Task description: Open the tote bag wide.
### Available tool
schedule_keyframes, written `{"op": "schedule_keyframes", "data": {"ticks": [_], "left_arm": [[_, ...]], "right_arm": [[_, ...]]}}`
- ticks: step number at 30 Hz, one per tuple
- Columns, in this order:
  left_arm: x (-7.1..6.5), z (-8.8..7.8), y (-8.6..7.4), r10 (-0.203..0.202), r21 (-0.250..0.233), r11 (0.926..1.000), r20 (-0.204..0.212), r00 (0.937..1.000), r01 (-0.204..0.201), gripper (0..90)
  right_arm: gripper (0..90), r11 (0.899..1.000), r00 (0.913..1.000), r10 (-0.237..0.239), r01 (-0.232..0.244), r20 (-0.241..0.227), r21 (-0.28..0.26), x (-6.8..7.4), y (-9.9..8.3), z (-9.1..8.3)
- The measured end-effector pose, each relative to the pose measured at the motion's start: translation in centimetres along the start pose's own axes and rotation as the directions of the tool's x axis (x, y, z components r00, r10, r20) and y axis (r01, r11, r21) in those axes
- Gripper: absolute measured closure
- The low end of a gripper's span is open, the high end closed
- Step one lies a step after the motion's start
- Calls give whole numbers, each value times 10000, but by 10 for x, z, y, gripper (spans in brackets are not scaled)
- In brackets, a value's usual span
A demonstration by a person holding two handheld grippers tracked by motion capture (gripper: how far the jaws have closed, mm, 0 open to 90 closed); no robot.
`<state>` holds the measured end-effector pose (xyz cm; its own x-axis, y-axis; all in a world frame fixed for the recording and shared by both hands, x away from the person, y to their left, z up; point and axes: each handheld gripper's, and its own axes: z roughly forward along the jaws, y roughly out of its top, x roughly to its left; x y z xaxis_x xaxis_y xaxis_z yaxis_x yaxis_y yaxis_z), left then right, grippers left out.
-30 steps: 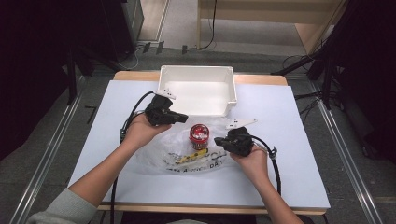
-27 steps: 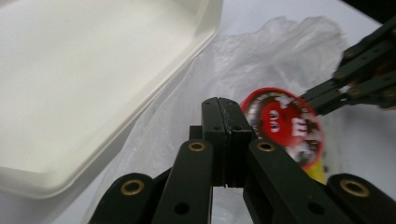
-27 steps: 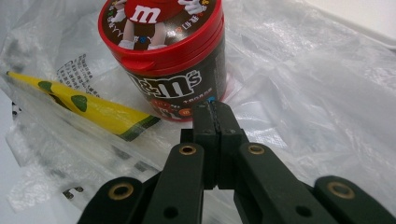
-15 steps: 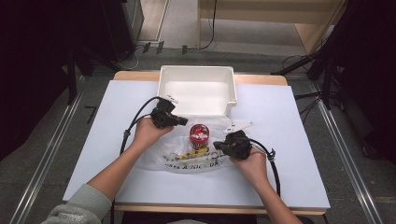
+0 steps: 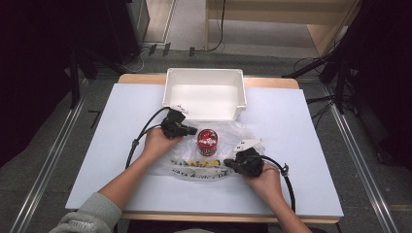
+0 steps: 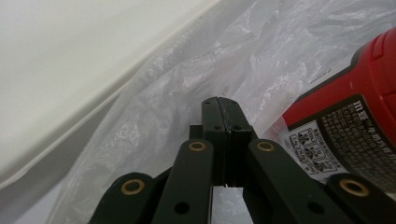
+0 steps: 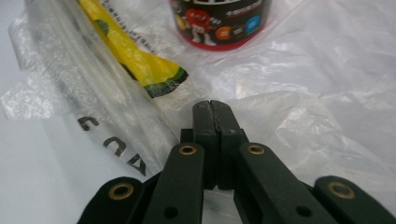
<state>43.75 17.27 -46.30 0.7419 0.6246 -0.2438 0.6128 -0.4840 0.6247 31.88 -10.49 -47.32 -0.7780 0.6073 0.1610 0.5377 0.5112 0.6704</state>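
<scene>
Table [image 5: 301, 145]: pale blue-white top, wooden edge showing at the far side.
White bin [image 5: 204, 93]: open tub at the far middle of the table, nothing visible inside; its near wall fills the upper left of the left gripper view [image 6: 70, 70].
Plastic bag [image 5: 228, 138]: clear, crumpled, black lettering along its near edge; spread flat on the table just in front of the bin, between the two hands.
Red canister [image 5: 207, 142]: upright on the bag, near its middle; printed label with candy characters seen in the right gripper view [image 7: 219, 21]; label text and red body seen close in the left gripper view [image 6: 350, 130].
Yellow packet [image 5: 204, 163]: flat, lying inside the bag, just in front of the canister; yellow with dark green end [image 7: 135, 60].
Left gripper [image 5: 187, 130]: at the bag's left far edge, just left of the canister; jaws pressed together, thin film of bag appears pinched between the tips [image 6: 224, 105].
Right gripper [image 5: 232, 165]: at the bag's near right edge, jaws closed tight over the plastic [image 7: 211, 108]; whether film is caught between them, cannot tell.
Hands: left hand [image 5: 156, 143] and right hand [image 5: 265, 180] each wrapped round a gripper; grey sleeve [image 5: 90, 216] on left arm.
</scene>
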Motion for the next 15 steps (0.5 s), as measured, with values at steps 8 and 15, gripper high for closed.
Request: {"op": "schedule_keyframes", "data": {"ticks": [8, 15], "left_arm": [[-3, 4, 0, 113, -109, 9999, -4, 9999, -113, 900], [-7, 5, 1, 246, -181, 9995, -446, 9987, -254, 900]], "right_arm": [[900, 9997, 9996, -232, 231, -152, -64, 6, -11, -8], [900, 9985, 9984, -543, 544, -137, 7, 11, -22, -17]]}}
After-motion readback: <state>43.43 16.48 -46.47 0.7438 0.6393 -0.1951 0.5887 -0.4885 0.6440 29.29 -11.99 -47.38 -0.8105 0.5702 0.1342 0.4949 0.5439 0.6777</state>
